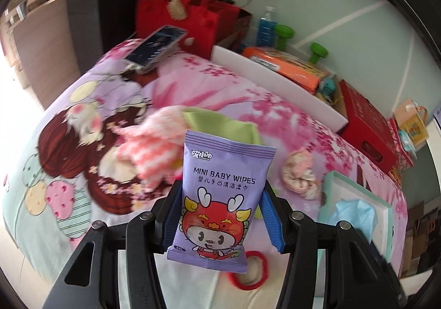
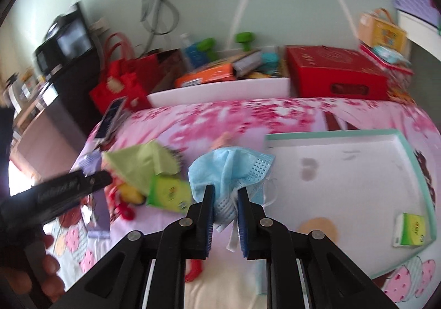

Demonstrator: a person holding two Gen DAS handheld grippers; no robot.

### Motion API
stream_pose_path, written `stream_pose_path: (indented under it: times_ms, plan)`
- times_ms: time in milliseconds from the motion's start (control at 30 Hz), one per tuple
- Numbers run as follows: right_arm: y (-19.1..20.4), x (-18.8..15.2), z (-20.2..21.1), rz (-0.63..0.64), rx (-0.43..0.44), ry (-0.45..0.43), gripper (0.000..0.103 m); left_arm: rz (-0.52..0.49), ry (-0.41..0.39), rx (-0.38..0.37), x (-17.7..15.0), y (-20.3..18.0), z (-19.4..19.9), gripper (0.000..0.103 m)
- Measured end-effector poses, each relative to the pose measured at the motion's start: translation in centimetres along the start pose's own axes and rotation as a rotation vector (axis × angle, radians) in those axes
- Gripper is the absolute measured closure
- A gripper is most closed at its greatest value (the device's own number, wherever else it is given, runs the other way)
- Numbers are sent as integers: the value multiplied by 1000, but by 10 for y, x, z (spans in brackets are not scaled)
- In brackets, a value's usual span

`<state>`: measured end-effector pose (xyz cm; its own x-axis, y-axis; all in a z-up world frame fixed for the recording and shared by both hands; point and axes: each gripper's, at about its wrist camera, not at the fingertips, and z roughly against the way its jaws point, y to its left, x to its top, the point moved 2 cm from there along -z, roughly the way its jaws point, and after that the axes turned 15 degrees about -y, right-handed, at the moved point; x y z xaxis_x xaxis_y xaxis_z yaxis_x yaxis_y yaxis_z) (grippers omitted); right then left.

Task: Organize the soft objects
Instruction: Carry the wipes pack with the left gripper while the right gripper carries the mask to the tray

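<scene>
My left gripper (image 1: 220, 198) is shut on a purple pack of mini baby wipes (image 1: 217, 198), held upright above the bed. Behind it lie a pink-and-white fluffy cloth (image 1: 148, 149), a green cloth (image 1: 220, 124) and a pale scrunchie (image 1: 300, 174). My right gripper (image 2: 225, 198) is shut on a blue face mask (image 2: 228, 168), held just left of the white tray (image 2: 344, 171) with a teal rim. A green tissue pack (image 2: 410, 229) and a tan round pad (image 2: 319, 227) lie in the tray. The left gripper (image 2: 55, 193) shows at the left of the right wrist view.
The bed has a pink cartoon sheet (image 1: 220, 83). A green tissue pack (image 2: 169, 190), a yellow item (image 2: 132, 192) and a red ring (image 1: 253, 273) lie on it. Red bags (image 1: 179, 17), a phone (image 1: 157, 44), a white bin (image 2: 220, 94) and red boxes (image 2: 336, 75) stand along the far side.
</scene>
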<state>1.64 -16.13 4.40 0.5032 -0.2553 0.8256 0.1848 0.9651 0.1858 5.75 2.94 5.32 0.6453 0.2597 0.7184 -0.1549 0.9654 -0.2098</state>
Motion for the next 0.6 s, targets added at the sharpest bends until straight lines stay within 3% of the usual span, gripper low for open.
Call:
stream_pose_path:
  times_ms: [200, 333, 600]
  plan:
    - [-40, 19, -5, -51, -97, -42, 87, -74, 30, -66, -11, -36, -13, 48]
    - [-74, 16, -3, -106, -134, -52, 87, -109, 71, -122, -21, -56, -19, 48]
    - [-159, 4, 3, -205, -318, -29, 87, -191, 97, -169, -41, -90, -21, 48]
